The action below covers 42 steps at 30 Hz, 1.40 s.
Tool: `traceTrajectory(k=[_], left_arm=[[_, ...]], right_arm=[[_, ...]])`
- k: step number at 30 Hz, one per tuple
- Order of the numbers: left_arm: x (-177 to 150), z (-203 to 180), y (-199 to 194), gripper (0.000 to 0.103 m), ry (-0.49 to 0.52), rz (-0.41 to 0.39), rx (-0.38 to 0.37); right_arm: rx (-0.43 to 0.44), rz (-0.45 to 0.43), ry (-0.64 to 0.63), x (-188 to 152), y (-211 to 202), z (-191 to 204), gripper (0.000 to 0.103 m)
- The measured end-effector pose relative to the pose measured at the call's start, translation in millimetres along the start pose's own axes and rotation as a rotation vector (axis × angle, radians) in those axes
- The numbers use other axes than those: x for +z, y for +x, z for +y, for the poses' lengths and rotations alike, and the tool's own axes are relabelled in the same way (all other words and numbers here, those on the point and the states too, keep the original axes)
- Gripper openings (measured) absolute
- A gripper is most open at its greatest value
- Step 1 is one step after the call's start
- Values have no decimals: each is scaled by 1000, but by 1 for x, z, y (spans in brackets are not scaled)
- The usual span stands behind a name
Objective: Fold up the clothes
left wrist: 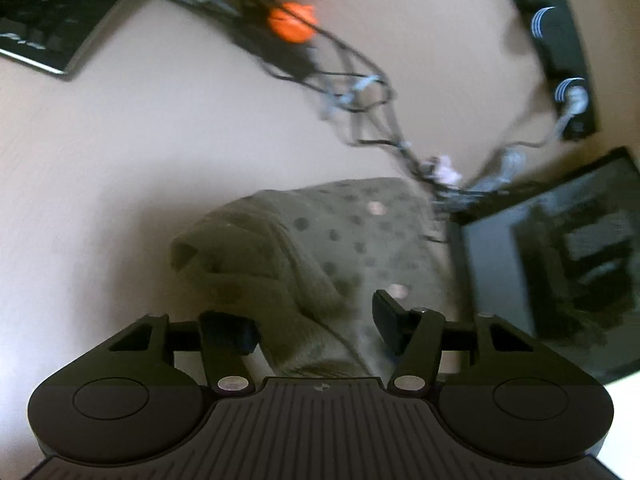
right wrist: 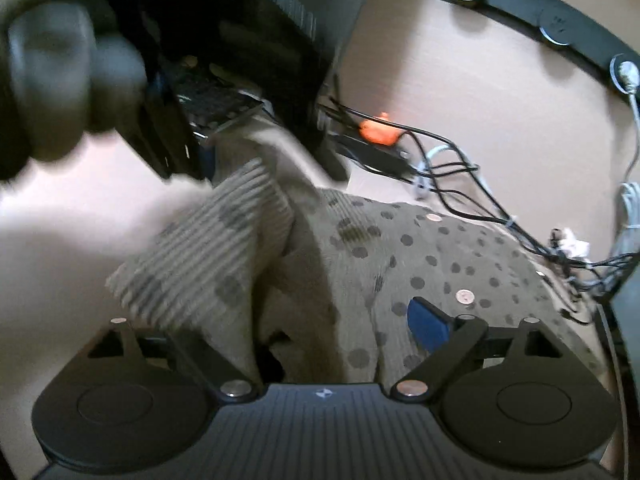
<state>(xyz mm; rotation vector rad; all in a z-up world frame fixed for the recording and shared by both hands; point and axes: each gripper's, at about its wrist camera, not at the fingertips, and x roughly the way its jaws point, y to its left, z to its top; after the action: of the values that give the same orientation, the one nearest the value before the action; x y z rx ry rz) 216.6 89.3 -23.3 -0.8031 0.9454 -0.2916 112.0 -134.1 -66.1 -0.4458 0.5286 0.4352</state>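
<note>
An olive garment with dark dots lies bunched on the beige table. My left gripper hovers low over its near edge. A raised fold runs between the fingers, against the left finger, with a gap before the right one. In the right wrist view the same garment spreads out, and a ribbed flap is turned up at the left. My right gripper stands wide open over it. Its blue right pad shows, while cloth hides the left finger.
A tangle of black cables and an orange object lie behind the garment. A keyboard sits far left, a power strip far right, and a dark screen close on the right. A blurred hand shows upper left.
</note>
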Motion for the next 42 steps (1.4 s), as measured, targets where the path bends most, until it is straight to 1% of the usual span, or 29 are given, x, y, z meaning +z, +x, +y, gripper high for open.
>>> traceTrajectory(k=[1, 2, 4, 6, 7, 10, 11, 12, 13, 17, 19, 22, 25, 27, 29, 30, 32, 34, 36, 37, 38, 39, 40, 41, 42], left_arm=[[0, -6, -3, 61, 7, 3, -23], [0, -12, -4, 61, 27, 4, -34], [1, -26, -6, 67, 67, 5, -57], [2, -30, -5, 79, 81, 6, -50], [2, -27, -3, 80, 72, 7, -34], [4, -18, 0, 83, 56, -1, 15], [4, -19, -4, 87, 84, -16, 22], [3, -21, -12, 93, 136, -38, 33], [2, -22, -19, 94, 188, -52, 40], [-1, -22, -52, 96, 398, -48, 32], [-4, -25, -63, 96, 551, -41, 59], [-14, -33, -60, 97, 803, 3, 116], [-26, -44, -35, 97, 1024, 83, 118], [-33, -49, -15, 97, 1151, 124, 98], [-40, -55, 6, 97, 1249, 148, 76], [-41, -57, 17, 97, 1291, 148, 65], [-39, -62, 34, 97, 1331, 121, 39], [-33, -67, 48, 97, 1334, 94, -3], [-30, -73, 61, 97, 1337, 86, -55], [-32, -74, 66, 97, 1353, 91, -68], [-35, -75, 71, 96, 1371, 97, -80], [-38, -77, 76, 84, 1388, 103, -91], [-41, -77, 81, 74, 1400, 105, -87], [-44, -78, 85, 58, 1411, 107, -81], [-46, -78, 89, 54, 1422, 108, -76]], right_arm=[[-4, 5, 8, 0, 1, -3, 89], [-6, 11, 19, -1, 2, -6, 86], [21, 40, 67, 1, 6, -17, 57], [68, 63, 115, 2, 9, -26, 50], [84, 68, 130, 3, 8, -29, 47], [92, 66, 116, 3, 6, -29, 42], [99, 67, 129, 3, 4, -30, 41], [108, 68, 159, 4, 4, -36, 39], [118, 70, 191, 4, 3, -42, 37], [158, 103, 379, -1, -5, -78, 36], [174, 124, 475, -7, -8, -98, 36], [201, 162, 624, -19, -7, -125, 36], [219, 170, 741, -28, -10, -145, 35], [208, 171, 772, -32, -13, -151, 35], [192, 174, 793, -36, -16, -157, 35], [181, 178, 798, -37, -16, -160, 35], [155, 186, 804, -39, -19, -163, 35], [129, 190, 801, -40, -23, -166, 35], [103, 190, 795, -40, -27, -169, 35], [92, 190, 794, -41, -28, -171, 35], [88, 191, 798, -42, -29, -173, 35], [93, 196, 806, -43, -29, -174, 35], [97, 201, 814, -43, -29, -176, 35], [101, 206, 822, -44, -28, -177, 35], [105, 210, 827, -45, -28, -178, 35]])
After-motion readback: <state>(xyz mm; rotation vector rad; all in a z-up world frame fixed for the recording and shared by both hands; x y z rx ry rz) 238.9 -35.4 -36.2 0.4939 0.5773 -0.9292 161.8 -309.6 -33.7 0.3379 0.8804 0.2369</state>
